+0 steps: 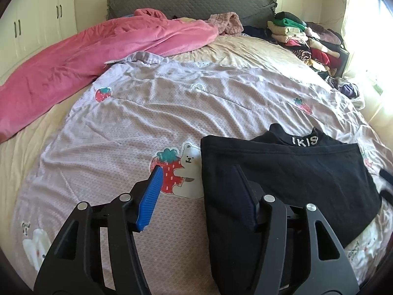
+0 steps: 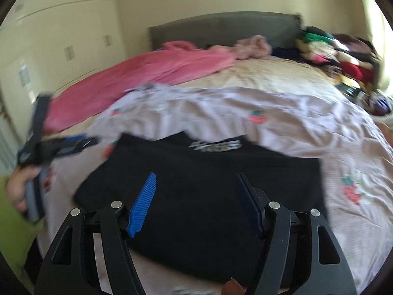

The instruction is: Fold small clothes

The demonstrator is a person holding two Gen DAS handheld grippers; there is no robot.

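Note:
A black top (image 1: 294,172) lies folded on the lilac quilt (image 1: 147,123), its collar with white letters turned toward the headboard. My left gripper (image 1: 196,172) hovers open over the top's left edge, one blue pad above the quilt's strawberry bear and the other above the black cloth, with nothing held. In the right wrist view, which is blurred, my right gripper (image 2: 196,175) stands open above the middle of the black top (image 2: 196,157), holding nothing. At the left of that view a hand (image 2: 17,189) holds the left gripper (image 2: 61,145).
A pink blanket (image 1: 86,56) lies along the left side of the bed. Stacks of folded clothes (image 1: 304,39) sit at the far right by the grey headboard (image 1: 191,2). White wardrobe doors (image 1: 29,24) stand at left, and a bright curtained window (image 1: 368,36) at right.

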